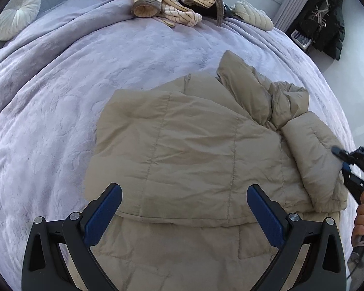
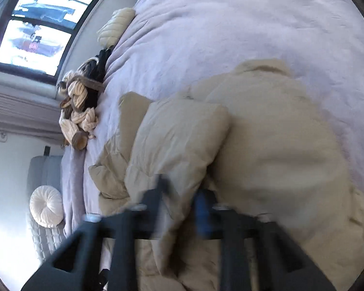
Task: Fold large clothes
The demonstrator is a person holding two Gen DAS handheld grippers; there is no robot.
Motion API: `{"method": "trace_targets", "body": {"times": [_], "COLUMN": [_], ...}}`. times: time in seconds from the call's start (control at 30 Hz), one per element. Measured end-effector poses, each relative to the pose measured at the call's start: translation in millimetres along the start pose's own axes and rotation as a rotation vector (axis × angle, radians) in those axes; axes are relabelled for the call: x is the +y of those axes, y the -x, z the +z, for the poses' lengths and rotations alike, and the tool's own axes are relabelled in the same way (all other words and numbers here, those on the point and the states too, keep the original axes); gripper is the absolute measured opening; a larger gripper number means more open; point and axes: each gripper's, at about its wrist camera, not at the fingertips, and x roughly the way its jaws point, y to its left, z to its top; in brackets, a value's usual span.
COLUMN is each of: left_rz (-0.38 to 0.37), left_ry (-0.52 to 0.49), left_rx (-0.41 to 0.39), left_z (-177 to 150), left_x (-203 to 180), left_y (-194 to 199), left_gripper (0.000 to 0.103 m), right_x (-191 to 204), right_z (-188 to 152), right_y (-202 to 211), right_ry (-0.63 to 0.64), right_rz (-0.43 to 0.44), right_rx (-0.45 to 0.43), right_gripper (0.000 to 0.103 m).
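Blue-padded fingers of the left hand-held gripper are hovering released, jaws spread wide over the near hem of the beige puffer jacket, apparently poised to take the next fold; jacket is lying partly folded on the lavender bed, one sleeve doubled across its right side to narrow the body; right hand-held gripper is showing blurred at that sleeve, jaws nearly closed, whether cloth is pinched I cannot tell; striped garments are waiting heaped at the far edge, likely next; round white cushion is resting well apart.
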Motion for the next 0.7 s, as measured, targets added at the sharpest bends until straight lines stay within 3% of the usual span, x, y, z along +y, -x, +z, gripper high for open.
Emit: {"method": "trace_targets", "body": {"times": [0.2,0.3,0.43,0.47,0.53,0.6,0.7], "left_rz": [-0.084,-0.124,-0.192,-0.225,-0.282,-0.347,-0.406], "left_ry": [0.096,0.152,0.176,0.181,0.188,0.202,0.209], "left_rx": [-0.02,-0.04,-0.038,-0.023,0.007,0.044,0.097], "left_z": [16.8,23.4,27.6,27.9,26.5,25.5,22.7], "left_x": [31.5,47.5,54.9,53.6,49.3,42.7,28.2], "left_y": [8.0,13.3,12.8,9.7,3.6,-4.6,-17.2], "left_gripper": [0.103,0.103,0.103,0.103,0.103,0.103,0.103], "right_x": [87.5,111.6,114.6,116.9,111.8,108.9,96.9], "right_z": [-41.8,-74.0,-116.4,-120.9,-129.6,-131.1,-122.3], "right_y": [-11.9,-22.8,-49.6,-56.3,-61.0,-58.7,-40.7], "right_ry": [0.395,0.551,0.67,0.686,0.705,0.706,0.695], "right_rz": [0.116,0.087,0.012,-0.011,-0.049,-0.061,-0.068], "right_rx": [0.077,0.132,0.253,0.275,0.301,0.303,0.299], "right_gripper": [0.013,0.013,0.015,0.018,0.047,0.064,0.064]}}
